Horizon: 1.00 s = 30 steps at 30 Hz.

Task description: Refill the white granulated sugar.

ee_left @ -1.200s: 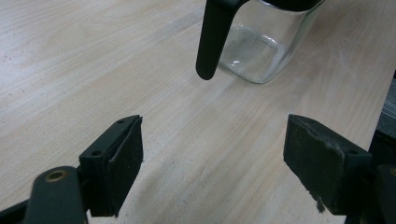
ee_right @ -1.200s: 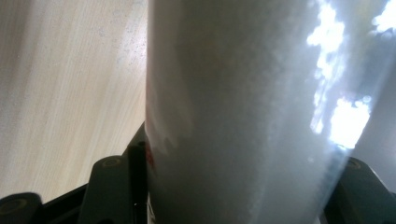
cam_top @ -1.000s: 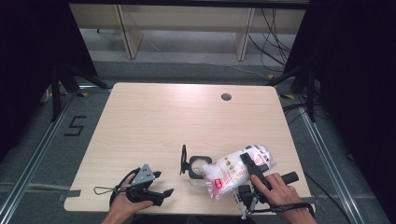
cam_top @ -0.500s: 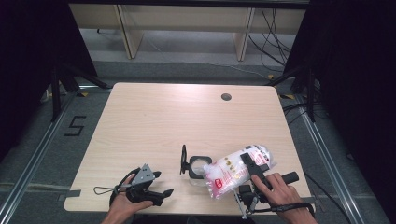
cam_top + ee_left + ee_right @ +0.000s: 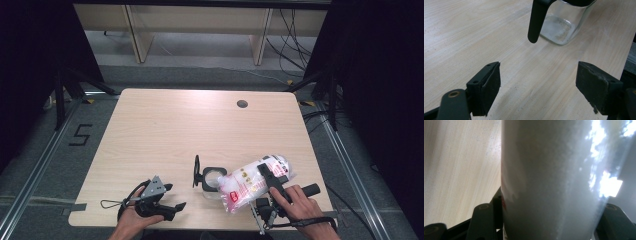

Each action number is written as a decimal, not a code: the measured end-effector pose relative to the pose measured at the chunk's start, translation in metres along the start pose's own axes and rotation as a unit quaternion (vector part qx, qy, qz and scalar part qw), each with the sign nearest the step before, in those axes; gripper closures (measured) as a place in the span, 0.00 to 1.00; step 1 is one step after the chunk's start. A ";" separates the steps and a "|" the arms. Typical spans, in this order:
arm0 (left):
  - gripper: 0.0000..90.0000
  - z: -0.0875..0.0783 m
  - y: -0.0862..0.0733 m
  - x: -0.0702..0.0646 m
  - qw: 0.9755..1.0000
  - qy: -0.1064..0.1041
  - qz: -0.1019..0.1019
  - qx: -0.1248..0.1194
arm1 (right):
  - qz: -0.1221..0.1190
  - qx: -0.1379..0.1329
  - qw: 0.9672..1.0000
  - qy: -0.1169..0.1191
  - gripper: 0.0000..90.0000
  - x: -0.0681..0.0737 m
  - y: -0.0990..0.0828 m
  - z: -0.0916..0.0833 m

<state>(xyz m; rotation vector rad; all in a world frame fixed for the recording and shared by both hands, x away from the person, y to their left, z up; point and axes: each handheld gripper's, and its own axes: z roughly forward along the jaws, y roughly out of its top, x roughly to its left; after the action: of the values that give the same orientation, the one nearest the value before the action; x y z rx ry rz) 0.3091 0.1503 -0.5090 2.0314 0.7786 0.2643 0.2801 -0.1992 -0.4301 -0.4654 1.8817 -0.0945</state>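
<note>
Both grippers are black. The left gripper (image 5: 176, 206), at the lower left of the high view, carries a grey three-cornered plate and a looping black cable. Its flat pads (image 5: 491, 85) show round screw holes. The right gripper (image 5: 264, 170) has a black cylindrical handle.

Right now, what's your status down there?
Right gripper clamped on clear plastic bag of white grains. Left gripper open, idle. Glass jar with black lid beside bag.

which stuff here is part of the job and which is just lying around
In the job:
- bag of white grains, held in the right tool
- glass jar with its black lid open
- left tool, open

Lying about:
- cables on the floor
</note>
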 end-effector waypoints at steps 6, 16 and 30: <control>0.22 -0.002 0.000 0.001 1.000 0.000 0.009 0.009 | 0.013 -0.001 1.000 -0.006 0.48 0.000 -0.003 0.000; 0.22 -0.001 0.001 0.001 1.000 0.000 0.000 0.003 | 0.016 0.000 1.000 -0.009 0.48 0.000 -0.004 -0.001; 0.22 -0.003 0.001 0.000 1.000 0.005 -0.003 0.005 | 0.026 0.007 1.000 -0.004 0.48 0.002 -0.003 -0.002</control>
<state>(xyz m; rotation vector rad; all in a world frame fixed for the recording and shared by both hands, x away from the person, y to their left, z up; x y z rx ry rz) 0.3083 0.1519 -0.5070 2.0389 0.7940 0.2688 0.2786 -0.2030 -0.4298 -0.4075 1.8837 -0.0708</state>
